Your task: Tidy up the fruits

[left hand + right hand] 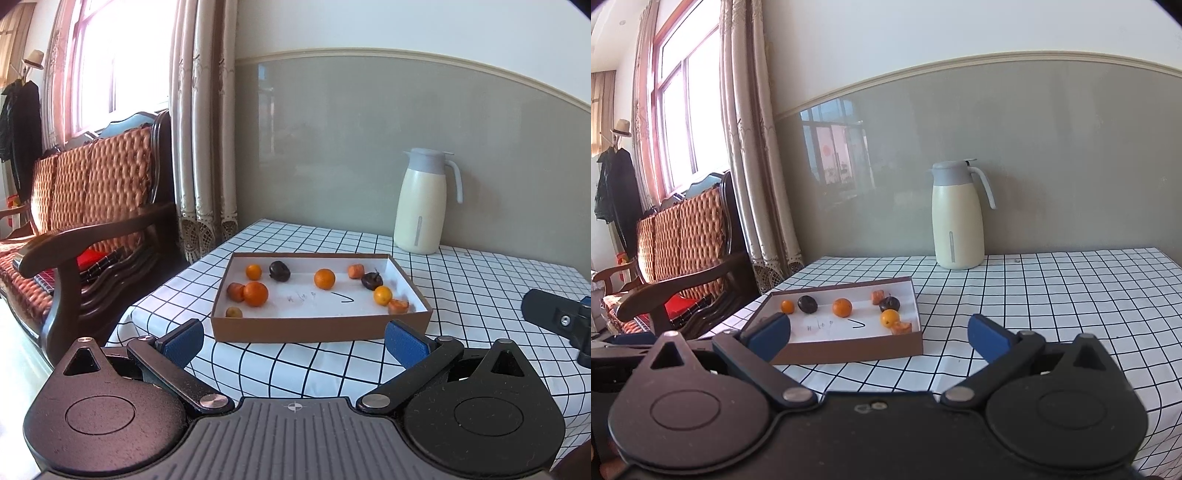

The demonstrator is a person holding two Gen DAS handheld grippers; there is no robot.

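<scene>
A shallow brown cardboard tray (pixel 317 328) with a white floor sits on the checked tablecloth; it also shows in the right wrist view (pixel 849 349). In it lie several oranges, such as one (pixel 255 293) at the left and one (pixel 324 278) in the middle, two dark plums (pixel 279 271) (pixel 371 281), and small reddish fruits (pixel 398 305). My left gripper (pixel 294 341) is open and empty, just short of the tray's near wall. My right gripper (pixel 879 336) is open and empty, near the tray's right front corner.
A cream thermos jug (pixel 421 201) stands at the back of the table by the wall. A wooden sofa (pixel 85 206) with woven cushions stands left of the table, with curtains (pixel 203 122) behind. The other gripper's body (pixel 561 325) shows at the right edge.
</scene>
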